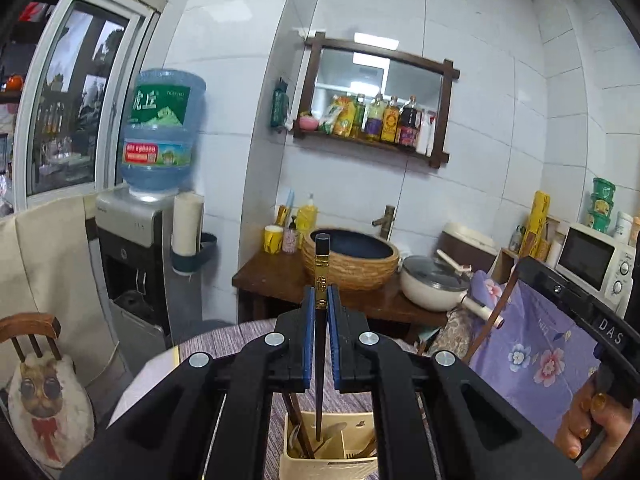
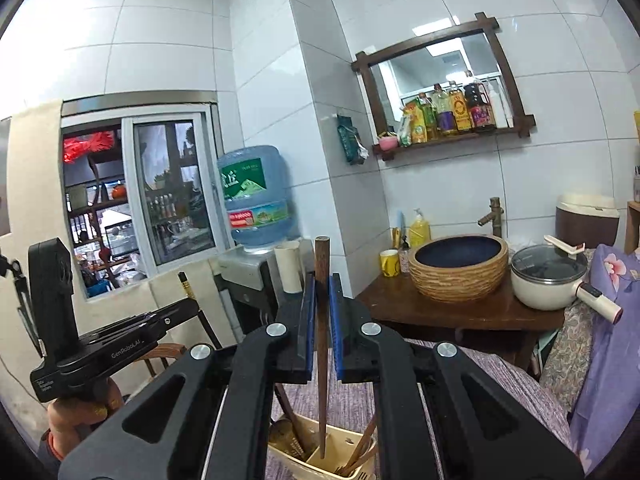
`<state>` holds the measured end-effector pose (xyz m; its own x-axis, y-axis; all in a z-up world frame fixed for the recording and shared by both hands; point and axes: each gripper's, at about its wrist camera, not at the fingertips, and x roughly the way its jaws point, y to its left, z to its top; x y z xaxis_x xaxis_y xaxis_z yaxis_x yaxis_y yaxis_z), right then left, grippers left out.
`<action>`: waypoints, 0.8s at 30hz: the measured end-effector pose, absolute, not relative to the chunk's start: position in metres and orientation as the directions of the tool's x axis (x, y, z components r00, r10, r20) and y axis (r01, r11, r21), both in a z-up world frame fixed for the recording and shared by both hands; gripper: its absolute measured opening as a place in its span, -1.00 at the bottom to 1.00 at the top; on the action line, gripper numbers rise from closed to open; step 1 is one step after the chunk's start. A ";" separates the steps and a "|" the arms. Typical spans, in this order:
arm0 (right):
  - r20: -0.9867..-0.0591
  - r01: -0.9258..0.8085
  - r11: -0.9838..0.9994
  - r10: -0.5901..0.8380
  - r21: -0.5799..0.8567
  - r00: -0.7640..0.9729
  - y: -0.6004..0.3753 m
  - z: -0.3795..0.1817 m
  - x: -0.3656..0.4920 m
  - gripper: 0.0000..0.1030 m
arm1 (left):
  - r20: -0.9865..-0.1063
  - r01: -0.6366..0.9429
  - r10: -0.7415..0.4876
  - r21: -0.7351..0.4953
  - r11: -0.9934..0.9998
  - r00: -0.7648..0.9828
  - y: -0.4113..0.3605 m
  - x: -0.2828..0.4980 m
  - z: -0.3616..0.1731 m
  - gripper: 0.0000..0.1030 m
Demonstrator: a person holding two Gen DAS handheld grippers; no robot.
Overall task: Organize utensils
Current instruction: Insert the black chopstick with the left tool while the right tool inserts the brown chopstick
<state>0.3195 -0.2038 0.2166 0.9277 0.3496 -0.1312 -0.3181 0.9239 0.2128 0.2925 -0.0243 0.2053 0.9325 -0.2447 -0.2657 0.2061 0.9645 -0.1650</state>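
My left gripper (image 1: 320,292) is shut on a black chopstick (image 1: 321,264) with a gold band, held upright. Its lower tip hangs over the opening of a cream utensil holder (image 1: 320,468) at the bottom of the left wrist view. My right gripper (image 2: 322,280) is shut on a brown wooden chopstick (image 2: 322,256), also upright. That chopstick's tip points into the same holder (image 2: 344,434), which has several wooden utensils in it. I cannot tell whether either tip is inside the holder or just above it. Each view shows the other gripper at its edge, with a hand around the grip.
The holder stands on a table with a purple striped cloth (image 2: 352,400). Behind it, a wooden counter (image 1: 276,276) carries a woven basin (image 1: 352,260) and a white pot (image 1: 432,284). A water dispenser (image 1: 132,248) and a chair (image 1: 32,328) are at the left, purple floral fabric (image 1: 536,344) at the right.
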 end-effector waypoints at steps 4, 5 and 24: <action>-0.157 -0.294 0.936 0.325 0.192 0.932 -0.194 0.183 0.330 -0.84 | -0.312 0.187 -0.231 -0.165 0.968 0.922 -0.031 0.303 0.169 -0.86; -0.175 -0.292 0.937 0.326 0.194 0.929 -0.192 0.172 0.333 -0.84 | -0.327 0.188 -0.232 -0.163 0.969 0.916 -0.033 0.305 0.162 -0.86; -0.253 -0.268 0.958 0.286 0.102 0.924 -0.172 0.115 0.331 -0.81 | -0.450 0.187 -0.222 -0.121 0.975 0.865 -0.039 0.309 0.088 -0.86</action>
<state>0.3312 -0.1723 0.1153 0.9242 0.2857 -0.2535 -0.2681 0.9579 0.1022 0.3089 -0.0395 0.0885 0.8651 -0.2215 -0.4500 0.1869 0.9749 -0.1206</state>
